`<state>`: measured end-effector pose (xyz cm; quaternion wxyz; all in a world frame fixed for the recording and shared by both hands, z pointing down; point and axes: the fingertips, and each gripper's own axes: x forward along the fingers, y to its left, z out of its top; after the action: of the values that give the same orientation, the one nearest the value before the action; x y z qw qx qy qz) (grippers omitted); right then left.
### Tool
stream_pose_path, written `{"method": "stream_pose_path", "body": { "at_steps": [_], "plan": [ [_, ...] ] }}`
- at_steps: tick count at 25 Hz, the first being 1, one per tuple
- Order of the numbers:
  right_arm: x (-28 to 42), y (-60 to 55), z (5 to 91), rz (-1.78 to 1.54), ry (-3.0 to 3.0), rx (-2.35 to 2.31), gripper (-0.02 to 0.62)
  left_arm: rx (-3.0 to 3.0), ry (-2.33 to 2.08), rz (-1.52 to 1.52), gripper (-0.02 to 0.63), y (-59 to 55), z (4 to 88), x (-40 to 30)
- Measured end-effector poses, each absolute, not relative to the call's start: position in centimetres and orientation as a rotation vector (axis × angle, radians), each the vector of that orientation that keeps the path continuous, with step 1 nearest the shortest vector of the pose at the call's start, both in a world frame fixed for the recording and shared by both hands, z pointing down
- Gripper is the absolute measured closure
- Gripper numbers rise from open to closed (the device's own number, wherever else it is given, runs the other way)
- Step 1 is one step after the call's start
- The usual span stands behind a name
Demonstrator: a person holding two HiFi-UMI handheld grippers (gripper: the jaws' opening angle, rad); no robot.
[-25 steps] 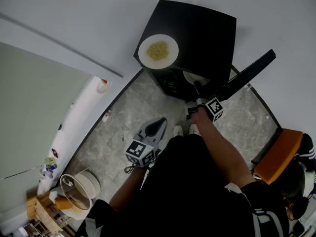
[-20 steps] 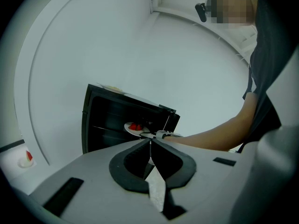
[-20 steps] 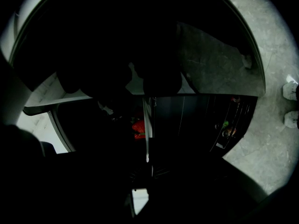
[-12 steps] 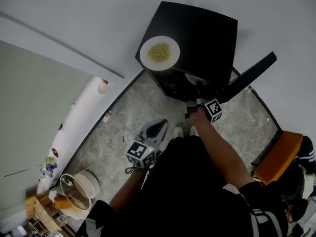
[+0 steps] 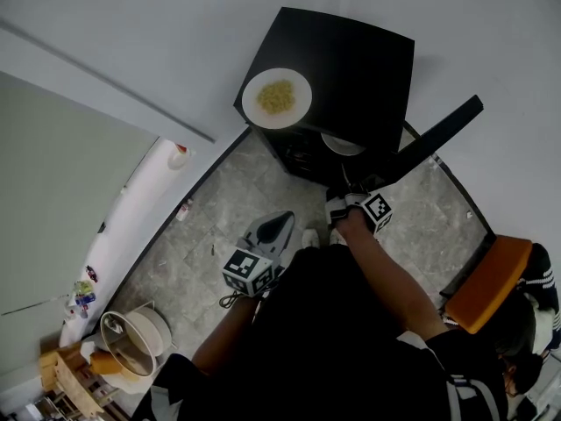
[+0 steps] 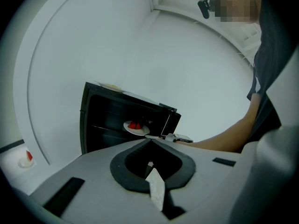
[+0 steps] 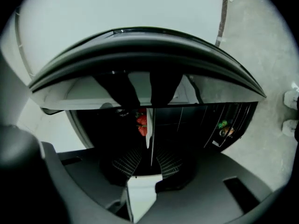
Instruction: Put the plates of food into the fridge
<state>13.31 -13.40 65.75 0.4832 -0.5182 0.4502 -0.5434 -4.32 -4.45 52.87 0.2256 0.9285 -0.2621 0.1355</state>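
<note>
A black mini fridge (image 5: pixel 359 60) stands open, its door (image 5: pixel 434 137) swung out to the right. On its top rests a white plate of yellow food (image 5: pixel 276 97). A second white plate with red fruit (image 5: pixel 344 145) (image 6: pixel 136 127) sits on a shelf inside. My right gripper (image 5: pixel 344 181) (image 7: pixel 149 146) reaches into the opening. Its jaws stand close together with the plate's thin white rim (image 7: pixel 148 125) edge-on between them. My left gripper (image 5: pixel 282 220) (image 6: pixel 150 141) hangs low in front of the fridge, shut and holding nothing.
An orange chair (image 5: pixel 491 279) stands at the right, with a seated person beyond it. A round white appliance (image 5: pixel 138 331) and a wooden rack sit at the lower left. A white ledge with a small bottle (image 5: pixel 178 156) runs along the left wall.
My right gripper has drawn back a little toward me from the fridge opening. The left gripper has barely moved.
</note>
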Motion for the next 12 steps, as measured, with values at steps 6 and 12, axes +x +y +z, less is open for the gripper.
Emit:
{"method": "stream_pose_path", "body": {
  "at_steps": [6,12],
  "plan": [
    [12.7,-11.4,64.3,-1.347,1.195,-1.223,0.506,2.604,-0.752,0.290,0.584,-4.9,51.8,-3.5],
    [11.6,-11.4,60.2,-1.331,1.314,-1.155,0.506,2.575,-0.821,0.286,0.584,-5.2,51.8,-3.8]
  ]
}}
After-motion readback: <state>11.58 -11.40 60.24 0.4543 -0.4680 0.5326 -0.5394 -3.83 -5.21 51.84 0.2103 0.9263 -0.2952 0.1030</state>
